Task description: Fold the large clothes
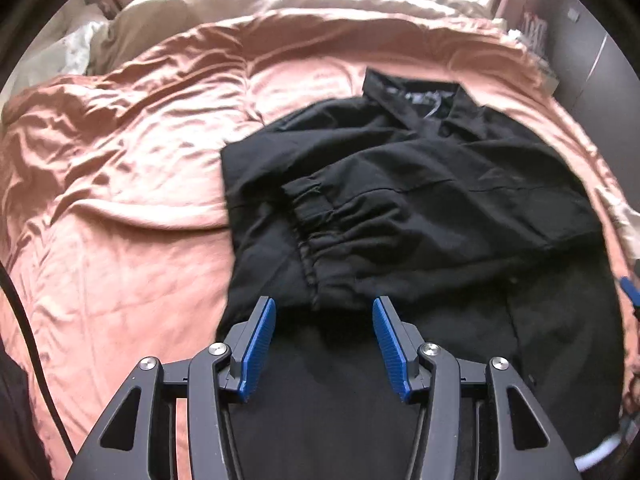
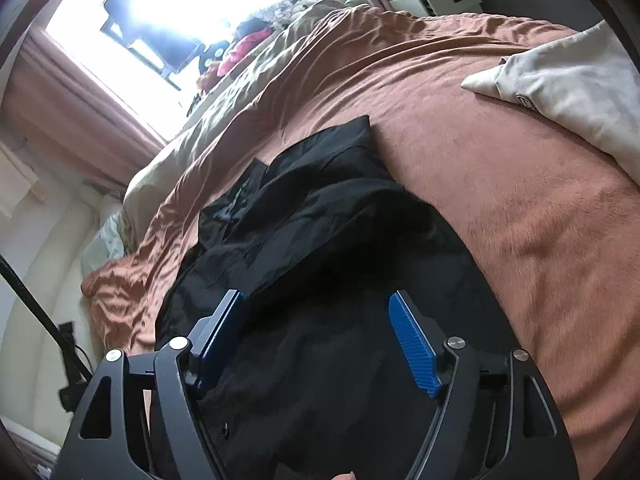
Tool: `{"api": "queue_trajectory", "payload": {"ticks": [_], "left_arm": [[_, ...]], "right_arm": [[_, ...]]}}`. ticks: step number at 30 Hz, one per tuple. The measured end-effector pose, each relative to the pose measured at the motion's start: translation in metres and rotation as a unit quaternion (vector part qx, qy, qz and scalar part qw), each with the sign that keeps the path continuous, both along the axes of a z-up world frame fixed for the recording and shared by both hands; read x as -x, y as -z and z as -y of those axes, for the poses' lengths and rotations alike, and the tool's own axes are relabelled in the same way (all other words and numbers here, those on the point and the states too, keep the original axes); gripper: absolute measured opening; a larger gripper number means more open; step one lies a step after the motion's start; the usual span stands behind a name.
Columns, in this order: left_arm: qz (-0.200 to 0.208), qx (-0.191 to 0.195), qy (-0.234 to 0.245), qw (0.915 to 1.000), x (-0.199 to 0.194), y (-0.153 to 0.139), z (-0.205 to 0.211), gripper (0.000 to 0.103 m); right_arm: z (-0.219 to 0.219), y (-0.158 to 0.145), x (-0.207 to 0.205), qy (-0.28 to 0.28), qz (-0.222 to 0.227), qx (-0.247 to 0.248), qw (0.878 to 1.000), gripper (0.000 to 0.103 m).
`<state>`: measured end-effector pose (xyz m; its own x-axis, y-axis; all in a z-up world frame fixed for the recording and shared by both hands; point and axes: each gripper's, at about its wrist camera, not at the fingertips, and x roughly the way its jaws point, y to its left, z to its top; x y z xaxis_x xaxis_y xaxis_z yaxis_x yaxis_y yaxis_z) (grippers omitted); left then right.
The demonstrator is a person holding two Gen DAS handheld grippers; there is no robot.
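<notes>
A rumpled salmon-pink bedspread [image 1: 120, 184] covers the bed, and the black jacket [image 1: 420, 184] lies on it, its collar toward the far side and one elastic-cuffed sleeve [image 1: 320, 216] folded across the body. A cream pillow [image 2: 568, 92] rests on the bedspread, well apart from the jacket. Over the jacket's near edge, the left gripper [image 1: 324, 312] hangs released, nothing between its blue pads; the right gripper [image 2: 316, 304] likewise gapes empty.

Matt black cloth jacket [image 1: 420, 200]; faintly glossy, creased salmon bedsheet [image 1: 120, 208]; ribbed blue plastic pads [image 1: 260, 344]
</notes>
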<state>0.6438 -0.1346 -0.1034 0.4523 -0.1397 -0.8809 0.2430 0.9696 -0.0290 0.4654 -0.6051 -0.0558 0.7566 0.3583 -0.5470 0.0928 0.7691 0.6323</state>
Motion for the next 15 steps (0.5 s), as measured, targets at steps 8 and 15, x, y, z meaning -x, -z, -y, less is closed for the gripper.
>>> {"api": "queue_trajectory", "payload": {"ticks": [8, 15], "left_arm": [[0.08, 0.055, 0.001, 0.9953, 0.081, -0.045, -0.036, 0.083], [0.179, 0.086, -0.004, 0.9801, 0.157, -0.08, -0.061, 0.097]], "right_arm": [[-0.004, -0.03, 0.059, -0.01, 0.009, 0.024, 1.0, 0.097], [0.002, -0.052, 0.109, -0.019, 0.024, 0.053, 0.998, 0.103]]}}
